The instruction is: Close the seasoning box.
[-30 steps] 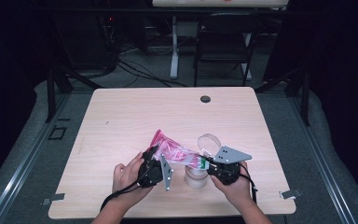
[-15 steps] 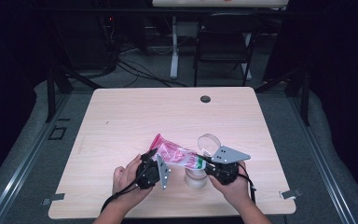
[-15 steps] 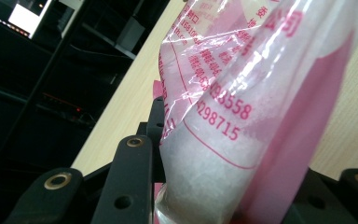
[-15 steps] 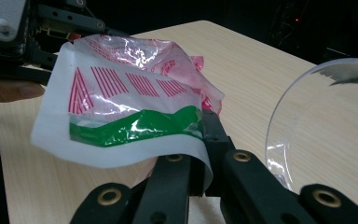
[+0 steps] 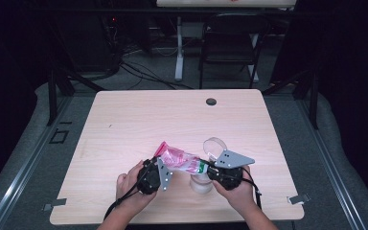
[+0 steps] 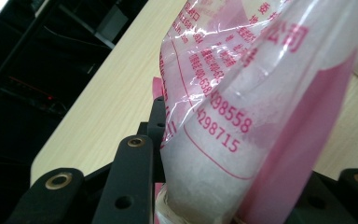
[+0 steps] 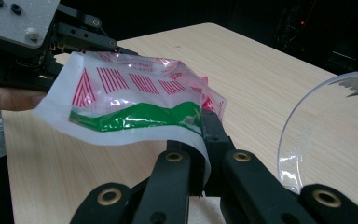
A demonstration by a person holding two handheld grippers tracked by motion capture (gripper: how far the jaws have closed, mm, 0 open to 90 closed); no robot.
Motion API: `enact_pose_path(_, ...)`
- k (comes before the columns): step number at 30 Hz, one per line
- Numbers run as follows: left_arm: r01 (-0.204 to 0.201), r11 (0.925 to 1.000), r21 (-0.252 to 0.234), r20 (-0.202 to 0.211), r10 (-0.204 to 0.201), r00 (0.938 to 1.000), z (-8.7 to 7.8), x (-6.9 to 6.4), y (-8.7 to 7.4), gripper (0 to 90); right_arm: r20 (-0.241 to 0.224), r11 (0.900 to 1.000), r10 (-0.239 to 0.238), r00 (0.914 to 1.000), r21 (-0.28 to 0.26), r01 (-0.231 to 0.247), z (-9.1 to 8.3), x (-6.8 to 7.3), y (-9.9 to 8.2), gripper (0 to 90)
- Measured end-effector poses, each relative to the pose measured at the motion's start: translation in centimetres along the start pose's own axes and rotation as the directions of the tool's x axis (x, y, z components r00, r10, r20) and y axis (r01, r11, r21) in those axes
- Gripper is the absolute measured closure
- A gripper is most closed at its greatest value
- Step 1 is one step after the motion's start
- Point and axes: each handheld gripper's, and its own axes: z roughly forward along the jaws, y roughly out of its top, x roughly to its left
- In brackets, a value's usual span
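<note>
Bag point(image 5: 179, 158) first: a pink and clear plastic pouch with red print and a green band, and you hold it up off the table point(image 5: 124, 124) between your two grippers. Nearest you, your right gripper point(image 5: 210, 168) has its two black jaws pressed together on the bag's white sealed edge, close to the green band; in the right gripper view point(image 7: 200, 140) the thin edge runs down between the fingertips point(image 7: 213, 126) and nothing else sits between them. Your left gripper point(image 5: 159, 165) pinches the opposite end of the bag. In the left gripper view the bag point(image 6: 242, 107) rises straight out from between its jaws, with the left finger point(image 6: 135, 177) flat against the bulging side and white powder packed inside just above the pads. So the bag stretches from one pair of fingertips to the other, sagging a little between them.

Just below the right fingertips, on the table, stands a small white cup point(image 5: 201, 183). Just beyond those same fingertips, to their outer side, lies a clear round lid point(image 5: 214, 144); in the right gripper view its curved rim point(image 7: 307, 121) stands close beside the jaws.

Farther off, well past both pairs of fingers, a small dark round cap point(image 5: 211, 101) sits in the tabletop near its far edge.
</note>
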Motion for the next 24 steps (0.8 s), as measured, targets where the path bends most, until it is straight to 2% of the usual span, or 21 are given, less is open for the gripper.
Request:
enact_pose_path(5, 0.008, 1.0000, 0.000, 0.010, -0.008, 0.9999, 0.2, -0.1, -0.2, 69.9, -0.005, 1.0000, -0.001, 1.0000, 0.003, 0.001, 0.1, 0.0, 0.0, 90.0)
enact_pose_path(17, 0.055, 0.9983, 0.017, 0.064, -0.056, 0.9964, 0.9, -0.4, -0.8, 69.9, -0.018, 0.9999, -0.004, 0.9998, 0.013, 0.004, 0.6, 0.0, -0.1, 90.0)
enact_pose_path(24, 0.097, 0.9949, 0.029, 0.107, -0.099, 0.9893, 1.6, -0.5, -1.2, 69.9, -0.018, 0.9995, -0.012, 0.9998, 0.028, 0.013, 1.0, 0.1, -0.1, 90.0)
